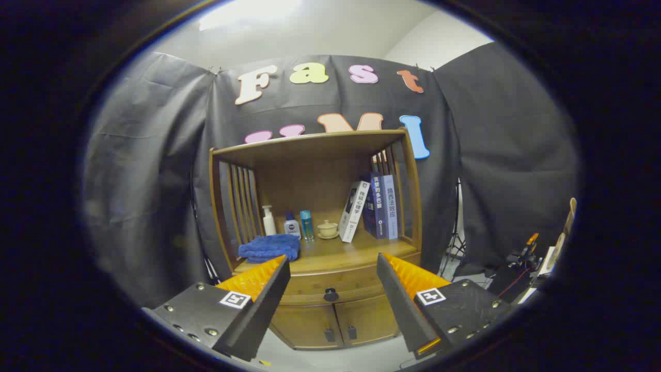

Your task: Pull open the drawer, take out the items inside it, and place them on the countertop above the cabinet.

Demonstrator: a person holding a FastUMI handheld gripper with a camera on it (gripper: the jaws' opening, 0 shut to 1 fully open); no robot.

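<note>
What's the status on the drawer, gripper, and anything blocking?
Hand-held gripper open, holding nothing, short of the cabinet. Drawer shut, knob between the fingers' line, untouched. Countertop carries blue towel, bottles, cup, books; nothing blocks the knob.

The gripper [330,268] is held in the air, w/ its two fingers spread wide apart and nothing between them. Both fingers [258,289] point forward and a bit upward, tips leaning slightly toward each other. Each finger has a ribbed pad on the inner side, and each finger base carries a small square marker on top, w/ some screws along the edge. The fingers touch nothing, approx. same height on both sides.
</note>
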